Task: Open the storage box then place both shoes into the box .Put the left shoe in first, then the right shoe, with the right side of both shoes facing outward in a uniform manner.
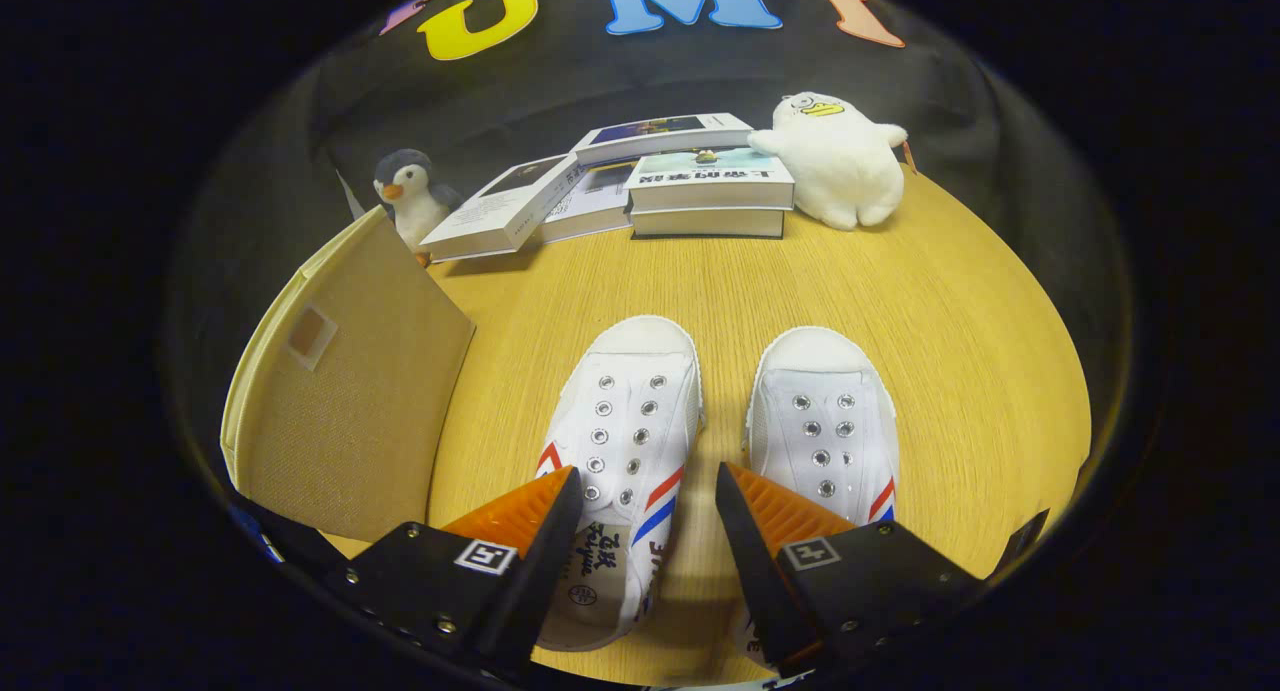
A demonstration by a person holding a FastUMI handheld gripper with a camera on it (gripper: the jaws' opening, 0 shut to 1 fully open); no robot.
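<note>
Two white canvas shoes with red and blue side stripes stand side by side on the wooden table, toes pointing away from me. The left shoe lies partly between my fingers, its heel opening below them. The right shoe sits just beyond my right finger. My gripper hovers above them, open, with neither finger touching a shoe. The beige fabric storage box stands to the left of the shoes, its lid panel with a small label turned toward me.
Beyond the shoes lie several books in a loose stack. A grey penguin plush sits behind the box. A white duck plush rests to the right of the books. The round table's edge curves at right.
</note>
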